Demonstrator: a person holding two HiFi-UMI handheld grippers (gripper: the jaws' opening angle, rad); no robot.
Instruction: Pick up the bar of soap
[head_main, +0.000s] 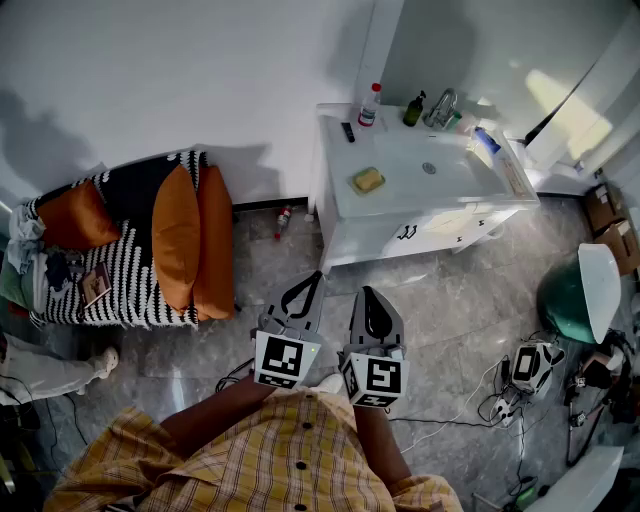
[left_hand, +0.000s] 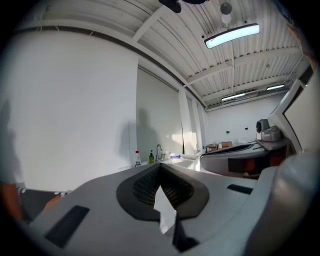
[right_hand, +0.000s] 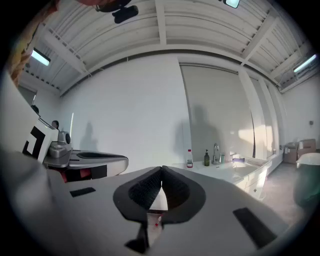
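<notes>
standing on the grey stone floor (head_main: 450, 300), facing a white washstand (head_main: 420, 225) set against the wall

bar of soap (head_main: 368, 180): yellow, on the washstand top, left of the basin (head_main: 428, 168), resting on what looks like a small greenish dish; nothing touches it

left gripper (head_main: 312, 278) and right gripper (head_main: 366, 292) are held side by side close to the body, about level, both aimed toward the washstand
- right gripper: jaws pressed together at the tips, nothing between them
- left gripper: same, tips meeting, empty (the pale sliver behind the tips is only background seen through the hollow of the pads)

key relation: the soap lies ahead of and above both grippers, well apart from them, with bare floor and the cabinet front between. in the head view it sits almost straight up-frame from the right gripper and a little to the right of the left one, so the right is nearer, by a small margin. the bar's long axis runs slantwise, lower left to upper right in the head view, so it is skewed to the line of approach

neither gripper view shows the soap; the right gripper view shows only the spray bottle (right_hand: 190, 159), the green bottle (right_hand: 206, 158) and the tap (right_hand: 216, 153) along the back of the top

judgement: task at its very start. a walk-in and reach come first, then the jaws must spread, and the wrist likely turns so they close across the bar's short width
</notes>
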